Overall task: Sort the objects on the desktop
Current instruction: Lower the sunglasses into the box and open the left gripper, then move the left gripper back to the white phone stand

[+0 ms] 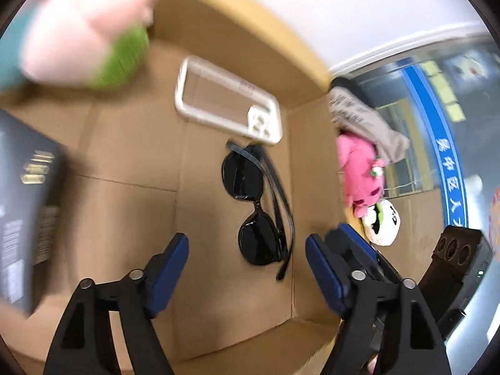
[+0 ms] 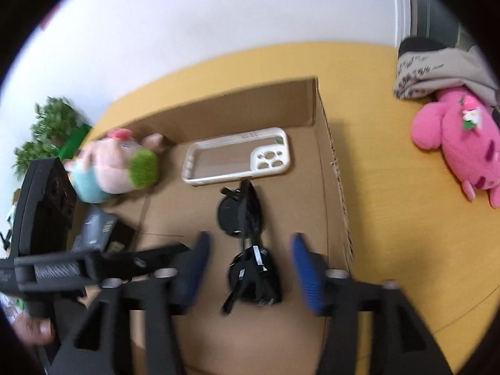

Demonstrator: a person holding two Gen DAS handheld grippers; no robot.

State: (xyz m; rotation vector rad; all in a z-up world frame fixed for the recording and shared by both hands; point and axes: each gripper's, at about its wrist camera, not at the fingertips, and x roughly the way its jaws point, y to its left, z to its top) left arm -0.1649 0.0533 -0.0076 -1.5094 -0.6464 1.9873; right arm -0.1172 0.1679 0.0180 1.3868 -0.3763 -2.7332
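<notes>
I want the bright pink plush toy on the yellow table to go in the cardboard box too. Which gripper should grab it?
Probably the right gripper. It is open and empty, and the bright pink plush toy lies off to its right side, outside the cardboard box. The left gripper, also open, sits farther left.

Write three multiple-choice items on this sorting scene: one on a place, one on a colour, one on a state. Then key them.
1. The sunglasses lie:
A. inside the cardboard box
B. on the yellow table
C. in a tool

2. The plush toy outside the box is:
A. blue
B. pink
C. white

3. The right tool is:
A. shut on the phone case
B. open
C. shut, empty

Key: A, they rest on the box floor; B, pink fur on the table; B, its fingers stand apart above the sunglasses.
</notes>
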